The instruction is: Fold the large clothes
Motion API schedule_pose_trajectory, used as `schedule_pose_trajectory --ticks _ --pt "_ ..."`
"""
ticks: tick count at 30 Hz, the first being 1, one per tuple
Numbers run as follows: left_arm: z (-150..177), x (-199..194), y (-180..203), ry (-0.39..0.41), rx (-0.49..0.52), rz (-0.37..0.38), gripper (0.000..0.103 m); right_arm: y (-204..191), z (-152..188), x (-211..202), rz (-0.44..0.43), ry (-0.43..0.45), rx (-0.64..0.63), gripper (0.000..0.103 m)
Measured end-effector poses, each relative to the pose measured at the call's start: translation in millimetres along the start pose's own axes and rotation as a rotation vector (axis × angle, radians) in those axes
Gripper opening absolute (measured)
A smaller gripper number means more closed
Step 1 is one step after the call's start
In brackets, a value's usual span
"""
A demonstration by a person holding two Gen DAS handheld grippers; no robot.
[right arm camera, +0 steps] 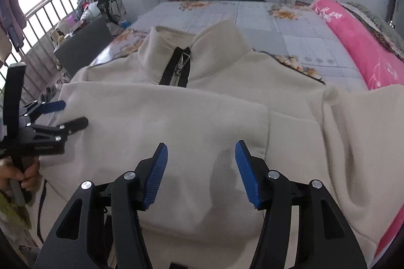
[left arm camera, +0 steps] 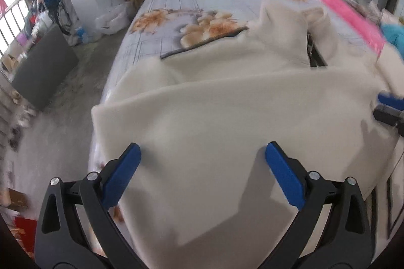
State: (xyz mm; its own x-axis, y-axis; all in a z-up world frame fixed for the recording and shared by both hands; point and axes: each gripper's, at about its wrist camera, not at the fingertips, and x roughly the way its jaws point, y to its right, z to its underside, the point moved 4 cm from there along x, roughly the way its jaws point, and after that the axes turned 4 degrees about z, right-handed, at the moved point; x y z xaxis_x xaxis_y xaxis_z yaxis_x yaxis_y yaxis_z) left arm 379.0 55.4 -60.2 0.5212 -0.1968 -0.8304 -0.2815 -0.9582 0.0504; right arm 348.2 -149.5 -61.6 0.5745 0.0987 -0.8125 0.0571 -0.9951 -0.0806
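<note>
The right tool (right arm camera: 200, 173) is hovering with its blue ribbed pads apart and nothing between them, just above the folded-over panel of the cream sweatshirt (right arm camera: 176, 122). The left tool (left arm camera: 202, 175) is likewise standing wide apart over the same cloth, gripping nothing; in the right wrist view it is showing at the sweatshirt's left edge, held by a hand (right arm camera: 22, 173).

The sweatshirt is lying spread on the bed (right arm camera: 290, 24), its stand-up collar pointing away from the tools and its short black-edged zip (right arm camera: 179, 69) sitting just below that collar. The sleeve right of the zip is draping loosely off the body.

The fabric is looking thick, soft and matte, like fleece: probably fairly light, limp, not slippery, and likely to sag between two grips. Pinching it at a hem edge or a fold corner, both layers together, seems the safest hold. The floral bedsheet beyond the collar is looking smoother.
</note>
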Motion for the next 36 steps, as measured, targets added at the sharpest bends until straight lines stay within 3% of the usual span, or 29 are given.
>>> schedule_pose_trajectory --ticks 7,10,13,16,18,22,23,26,29,32,36 --pt "-20 10 -18 -0.025 -0.06 -0.007 0.096 -4 2 16 0.014 0.007 -0.054 0.059" --pt "-30 8 -33 -0.018 -0.16 -0.037 0.096 -6 3 17 0.032 0.016 -0.079 0.062" --pt "-32 -13 -36 0.039 -0.269 0.03 0.096 -8 4 13 0.063 0.014 -0.117 0.065" --pt "-23 -32 -16 0.067 -0.225 0.072 0.096 -5 8 -2 0.066 0.04 -0.116 0.065" --pt "-9 -37 5 0.044 -0.197 0.094 0.096 -3 12 -7 0.067 0.048 -0.119 0.071" --pt "16 -43 45 -0.012 -0.225 0.242 0.096 1 19 2 0.094 0.017 -0.151 0.071" --pt "19 -45 54 -0.011 -0.217 0.25 0.096 1 19 -2 0.096 0.014 -0.148 0.071" --pt "26 -47 80 0.016 -0.147 0.203 0.096 -1 21 -21 0.083 0.058 -0.143 0.072" --pt "33 -37 101 -0.004 -0.079 0.137 0.096 -1 29 -22 0.09 0.046 -0.151 0.072" --pt "39 -29 108 -0.021 -0.056 0.081 0.096 4 39 -16 0.115 0.012 -0.149 0.072" --pt "46 -26 106 -0.016 -0.031 0.026 0.096 9 44 -31 0.121 0.032 -0.131 0.072"
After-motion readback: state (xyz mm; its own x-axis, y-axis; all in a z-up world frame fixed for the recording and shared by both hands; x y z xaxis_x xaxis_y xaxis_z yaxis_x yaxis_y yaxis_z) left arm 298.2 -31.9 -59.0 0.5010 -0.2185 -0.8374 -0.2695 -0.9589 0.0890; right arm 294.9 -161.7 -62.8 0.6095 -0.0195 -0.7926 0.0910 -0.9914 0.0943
